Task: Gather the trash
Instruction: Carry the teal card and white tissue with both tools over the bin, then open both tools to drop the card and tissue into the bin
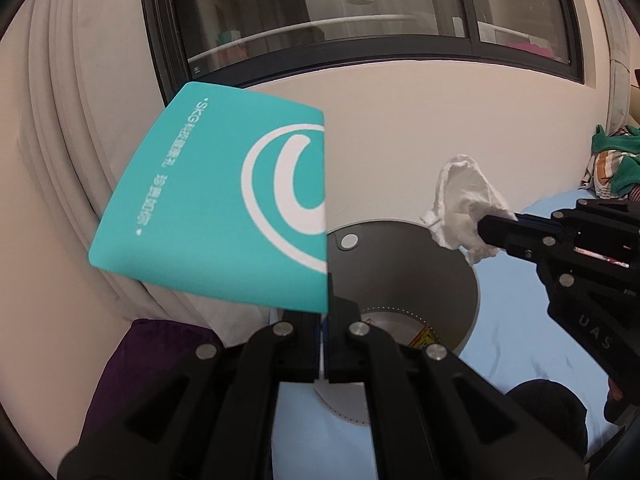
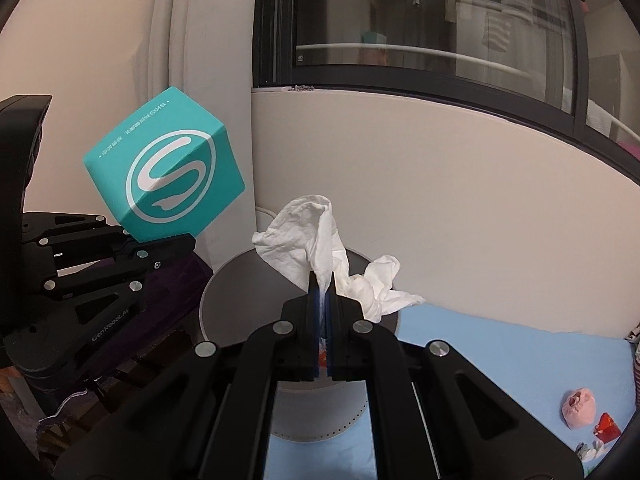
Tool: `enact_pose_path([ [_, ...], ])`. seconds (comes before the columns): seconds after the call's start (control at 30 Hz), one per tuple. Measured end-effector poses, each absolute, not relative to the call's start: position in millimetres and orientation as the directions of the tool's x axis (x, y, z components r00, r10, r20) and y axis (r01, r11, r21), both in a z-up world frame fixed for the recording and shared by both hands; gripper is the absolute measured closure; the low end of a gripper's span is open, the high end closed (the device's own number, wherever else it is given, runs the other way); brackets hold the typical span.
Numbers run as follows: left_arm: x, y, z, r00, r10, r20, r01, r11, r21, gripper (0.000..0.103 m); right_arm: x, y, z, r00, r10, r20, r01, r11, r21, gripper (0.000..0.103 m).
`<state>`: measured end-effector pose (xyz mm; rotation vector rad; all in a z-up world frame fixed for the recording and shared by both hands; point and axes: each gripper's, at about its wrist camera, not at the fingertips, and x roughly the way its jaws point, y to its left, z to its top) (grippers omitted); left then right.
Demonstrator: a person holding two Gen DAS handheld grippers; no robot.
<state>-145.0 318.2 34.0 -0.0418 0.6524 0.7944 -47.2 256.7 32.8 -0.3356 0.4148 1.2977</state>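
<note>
My left gripper (image 1: 325, 320) is shut on the lower edge of a teal cardboard box (image 1: 216, 200) with a white S logo, holding it up in the air. From the right wrist view the same teal box (image 2: 168, 176) rises tilted from the left gripper (image 2: 187, 242). My right gripper (image 2: 322, 286) is shut on a crumpled white tissue (image 2: 316, 236), which sticks up and out past the fingertips. In the left wrist view the right gripper (image 1: 486, 227) comes in from the right with the tissue (image 1: 464, 200). Both hang over a round grey lidded container (image 1: 404, 268).
The round grey container (image 2: 240, 292) stands against a beige wall below a dark-framed window (image 1: 320, 16). A light blue sheet (image 2: 480, 360) carries a pink crumpled wad (image 2: 579, 407) and a red scrap (image 2: 606, 426). Purple cloth (image 1: 132, 364) lies at the left, a curtain (image 1: 72, 120) behind.
</note>
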Motion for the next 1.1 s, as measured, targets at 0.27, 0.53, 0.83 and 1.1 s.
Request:
enact_pose_path([
  [0.27,-141,334,15,0.512,0.621,-0.594,-0.675,0.718,0.168,0.102,-42,285,14,0.185,0.821,-0.54,-0.974,0.226,0.011,0.085],
  [0.53,-130,342,3,0.513,0.59,-0.623,-0.66,0.736,0.154,0.102,-33,293,10,0.194,0.811,-0.552,-0.968,0.249,0.027,0.069],
  [0.83,-107,342,-8,0.523,0.551,-0.651,-0.604,0.778,0.173,0.096,-17,292,12,0.226,0.801,-0.555,-0.956,0.293,0.032,0.069],
  [1.1,-107,338,-8,0.508,0.597,-0.621,-0.634,0.747,0.2,0.028,-10,291,11,0.239,0.795,-0.558,-0.952,0.306,0.029,0.069],
])
